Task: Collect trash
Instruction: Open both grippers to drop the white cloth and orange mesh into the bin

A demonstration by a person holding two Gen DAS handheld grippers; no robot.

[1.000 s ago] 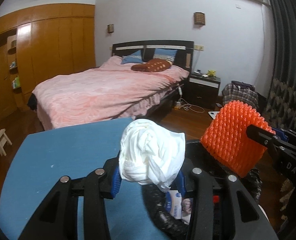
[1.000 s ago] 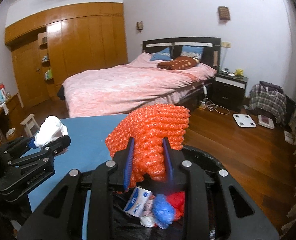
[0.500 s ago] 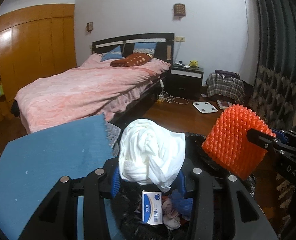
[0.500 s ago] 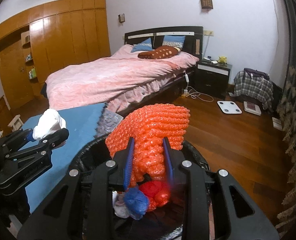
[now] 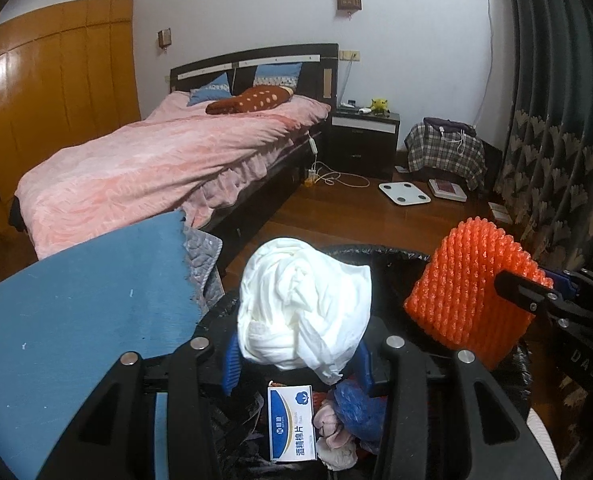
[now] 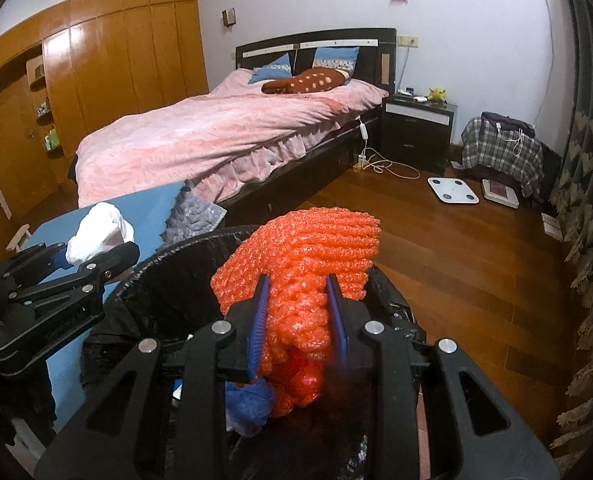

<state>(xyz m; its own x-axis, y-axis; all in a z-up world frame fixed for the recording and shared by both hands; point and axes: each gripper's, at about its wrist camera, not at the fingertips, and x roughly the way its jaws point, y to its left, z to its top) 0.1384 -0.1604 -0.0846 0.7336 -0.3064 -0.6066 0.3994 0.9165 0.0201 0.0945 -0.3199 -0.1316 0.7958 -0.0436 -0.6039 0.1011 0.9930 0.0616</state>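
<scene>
**Lin:** Over the bin (image 5: 380,249), both grippers hang with a load each. Left gripper (image 5: 296,364) has its blue pads clamped on a white wad (image 5: 304,312); right gripper (image 6: 296,320) has its pads pinched on an orange net (image 6: 304,264), squeezing it narrow at the waist.

**Omar:** Where do those sit against the bin?

**Lin:** Both are above the black-lined mouth, not inside it. From the left wrist view, the wad hangs over the near part of the opening, and the net is off to the right, over the far rim. From the right wrist view, the net is roughly mid-mouth and the wad is near the left rim, beside the blue table (image 6: 144,216).

**Omar:** Anything in the bin already?

**Lin:** Yes: a small white box (image 5: 292,424) with blue print, a blue net (image 5: 356,408) and some pinkish scraps. More red stuff shows under the orange net.

**Omar:** So the step?

**Lin:** Looks like the drop-off: carrying is done, release is not. Neither piece has been let go.

**Omar:** And next?

**Lin:** Probably just spreading the fingers, perhaps after dipping a little lower. The wad is close to the rim on the table side, so it may need nudging inward first. Both pieces are light and soft; the net could snag on a pad and need a shake.
</scene>
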